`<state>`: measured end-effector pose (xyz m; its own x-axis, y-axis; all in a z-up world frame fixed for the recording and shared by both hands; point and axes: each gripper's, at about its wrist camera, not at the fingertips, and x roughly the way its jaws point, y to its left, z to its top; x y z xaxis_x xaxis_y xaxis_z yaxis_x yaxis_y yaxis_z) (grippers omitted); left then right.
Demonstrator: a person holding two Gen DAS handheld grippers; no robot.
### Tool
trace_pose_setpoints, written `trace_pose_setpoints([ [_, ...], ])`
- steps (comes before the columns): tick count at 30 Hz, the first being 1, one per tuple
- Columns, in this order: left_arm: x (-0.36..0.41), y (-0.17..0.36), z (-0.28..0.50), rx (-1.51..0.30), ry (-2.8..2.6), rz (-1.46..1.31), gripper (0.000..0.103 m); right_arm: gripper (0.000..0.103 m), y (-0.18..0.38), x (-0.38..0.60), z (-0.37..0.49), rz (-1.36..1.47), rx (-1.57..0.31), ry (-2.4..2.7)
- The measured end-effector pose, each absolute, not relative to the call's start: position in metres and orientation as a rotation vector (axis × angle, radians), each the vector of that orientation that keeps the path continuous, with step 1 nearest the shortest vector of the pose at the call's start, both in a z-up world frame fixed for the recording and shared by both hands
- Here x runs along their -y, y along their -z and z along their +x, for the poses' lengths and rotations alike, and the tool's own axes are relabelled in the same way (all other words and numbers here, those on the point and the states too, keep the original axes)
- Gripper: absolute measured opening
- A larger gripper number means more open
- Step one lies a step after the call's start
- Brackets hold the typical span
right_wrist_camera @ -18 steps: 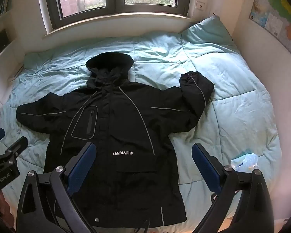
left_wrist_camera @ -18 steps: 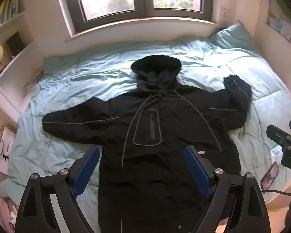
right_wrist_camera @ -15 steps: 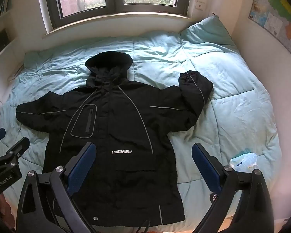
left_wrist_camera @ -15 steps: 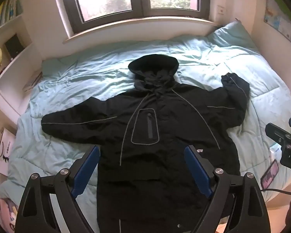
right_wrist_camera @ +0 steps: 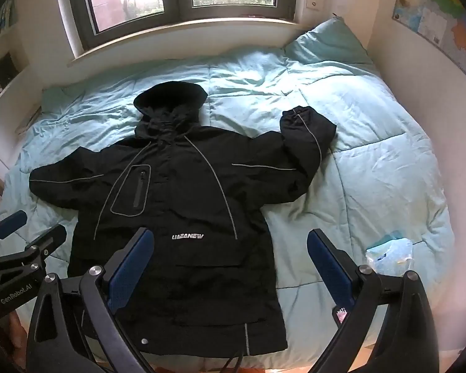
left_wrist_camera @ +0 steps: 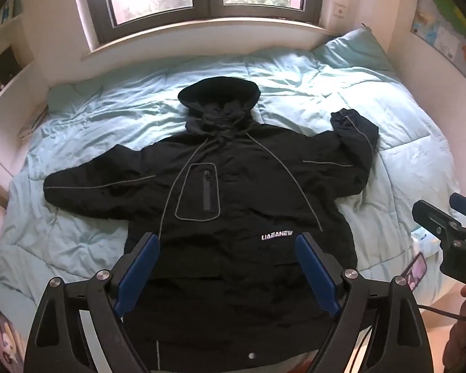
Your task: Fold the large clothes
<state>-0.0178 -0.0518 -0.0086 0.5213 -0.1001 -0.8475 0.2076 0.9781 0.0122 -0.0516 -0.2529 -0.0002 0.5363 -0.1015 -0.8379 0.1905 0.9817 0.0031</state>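
Above the black hooded nylon jacket (left_wrist_camera: pixel 233 205) on the pale-blue quilt (right_wrist_camera: pixel 372 155), you are holding both grippers, left gripper (left_wrist_camera: pixel 226 267) and right gripper (right_wrist_camera: pixel 230 264), spread and empty, risking slippery fabric bunching if pinched shallowly.

Left tool (left_wrist_camera: pixel 226 267) jaws wide apart, right tool (right_wrist_camera: pixel 230 264) likewise
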Motion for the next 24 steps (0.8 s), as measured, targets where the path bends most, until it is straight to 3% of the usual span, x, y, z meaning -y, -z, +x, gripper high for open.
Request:
trace_pose_setpoints([
  [24, 0.105, 0.017, -0.032, -1.040, 0.183, 0.097, 0.090, 0.100, 0.012, 0.302, -0.051, 0.137, -1.020, 0.103],
])
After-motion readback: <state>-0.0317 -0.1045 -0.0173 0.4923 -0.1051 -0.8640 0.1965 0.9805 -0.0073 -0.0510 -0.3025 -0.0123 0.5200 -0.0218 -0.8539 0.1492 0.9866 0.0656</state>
